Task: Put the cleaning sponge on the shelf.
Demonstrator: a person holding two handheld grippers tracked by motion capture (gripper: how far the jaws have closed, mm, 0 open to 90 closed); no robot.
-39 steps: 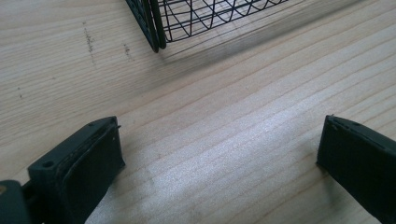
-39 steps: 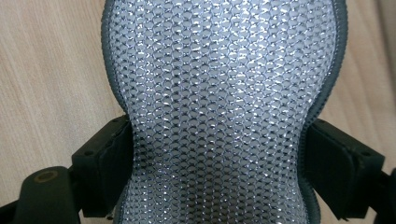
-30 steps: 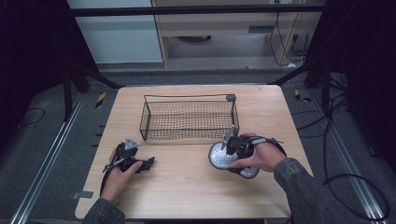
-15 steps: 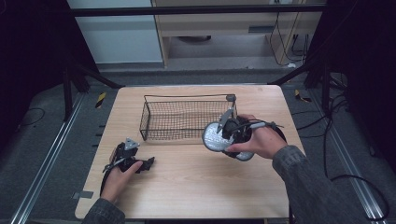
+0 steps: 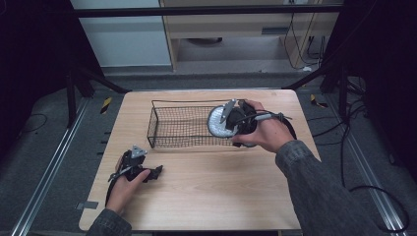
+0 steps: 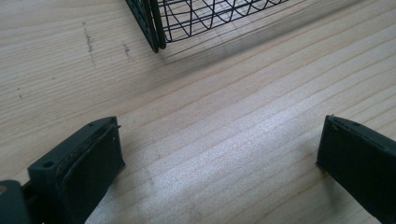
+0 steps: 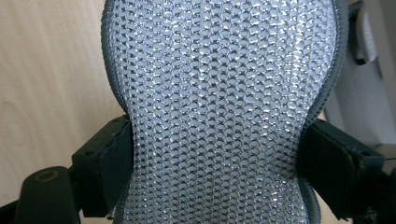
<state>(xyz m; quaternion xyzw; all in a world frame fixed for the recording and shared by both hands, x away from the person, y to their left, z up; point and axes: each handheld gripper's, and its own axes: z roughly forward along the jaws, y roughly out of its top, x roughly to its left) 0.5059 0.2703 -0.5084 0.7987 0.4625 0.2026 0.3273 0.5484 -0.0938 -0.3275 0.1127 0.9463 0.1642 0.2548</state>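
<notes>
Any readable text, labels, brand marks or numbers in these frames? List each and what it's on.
None readable.
The silver mesh pad held in the right tongs: bare weave, no label.
The wire basket, the left tongs and the wooden table: no markings.
The yellow-black tape pieces on the floor: stripes, no lettering.

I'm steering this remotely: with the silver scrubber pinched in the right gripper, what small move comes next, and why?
Probably carry it a little further over the wire basket and lower it before letting go. The right gripper squeezes the mesh scrubber at the basket's right end, above the table; the left gripper rests open.
</notes>
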